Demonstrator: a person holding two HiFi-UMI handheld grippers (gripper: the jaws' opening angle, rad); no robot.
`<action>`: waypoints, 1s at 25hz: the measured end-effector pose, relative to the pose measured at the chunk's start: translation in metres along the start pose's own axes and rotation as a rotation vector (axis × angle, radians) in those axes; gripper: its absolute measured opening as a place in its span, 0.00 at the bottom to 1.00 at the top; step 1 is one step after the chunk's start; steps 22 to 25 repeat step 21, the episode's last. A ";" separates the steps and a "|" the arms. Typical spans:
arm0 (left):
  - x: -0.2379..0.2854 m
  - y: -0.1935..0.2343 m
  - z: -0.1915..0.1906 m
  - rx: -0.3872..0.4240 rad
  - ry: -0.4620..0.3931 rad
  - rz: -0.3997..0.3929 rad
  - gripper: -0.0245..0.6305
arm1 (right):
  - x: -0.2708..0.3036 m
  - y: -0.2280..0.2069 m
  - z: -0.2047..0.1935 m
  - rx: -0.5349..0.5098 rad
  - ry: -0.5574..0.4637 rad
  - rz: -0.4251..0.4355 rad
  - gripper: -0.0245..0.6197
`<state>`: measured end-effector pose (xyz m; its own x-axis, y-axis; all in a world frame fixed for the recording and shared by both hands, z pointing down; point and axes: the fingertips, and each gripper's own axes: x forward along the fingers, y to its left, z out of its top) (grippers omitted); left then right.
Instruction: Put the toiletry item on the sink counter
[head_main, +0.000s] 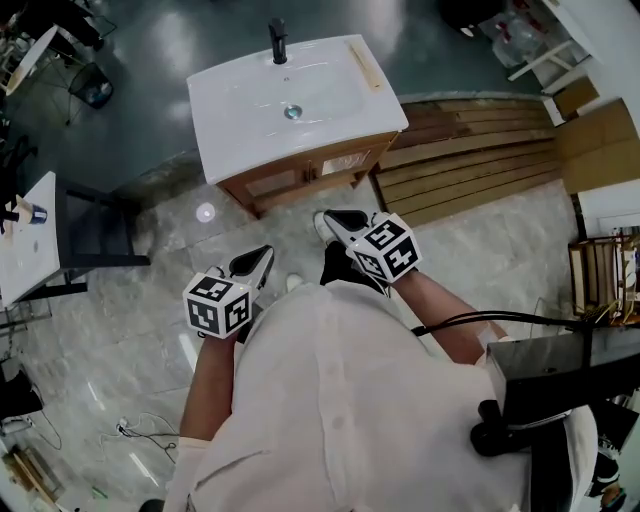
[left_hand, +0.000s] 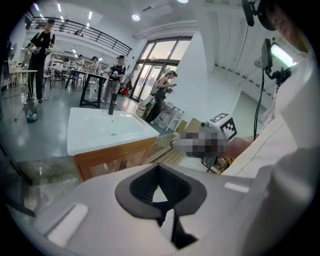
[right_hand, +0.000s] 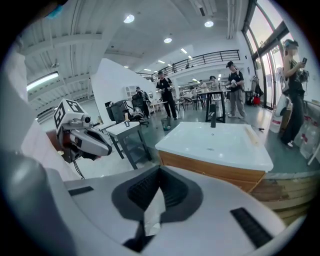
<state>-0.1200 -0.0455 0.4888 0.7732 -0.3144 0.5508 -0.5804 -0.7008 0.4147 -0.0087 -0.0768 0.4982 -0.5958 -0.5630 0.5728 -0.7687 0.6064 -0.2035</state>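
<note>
I am holding left gripper (head_main: 256, 263) and right gripper (head_main: 341, 222) clenched and empty, facing the sink counter (head_main: 240, 115). The next move is probably locating the toiletry item.

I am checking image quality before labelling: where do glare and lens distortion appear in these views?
Head view: a light spot glares on the glossy pale stone floor. Left gripper view: tall glass windows glow bright; edges curve, corners black. Right gripper view: same fisheye bending; white rectangular sink counter looks sharp.
</note>
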 end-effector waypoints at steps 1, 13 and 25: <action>-0.001 0.000 -0.001 -0.002 -0.001 0.000 0.05 | 0.000 0.002 0.000 0.001 0.000 0.003 0.05; 0.000 -0.002 -0.003 -0.010 0.005 0.001 0.05 | 0.000 0.005 -0.001 0.007 0.007 0.022 0.05; 0.008 0.000 0.003 -0.007 0.014 0.001 0.05 | 0.000 -0.006 -0.001 0.016 0.006 0.020 0.05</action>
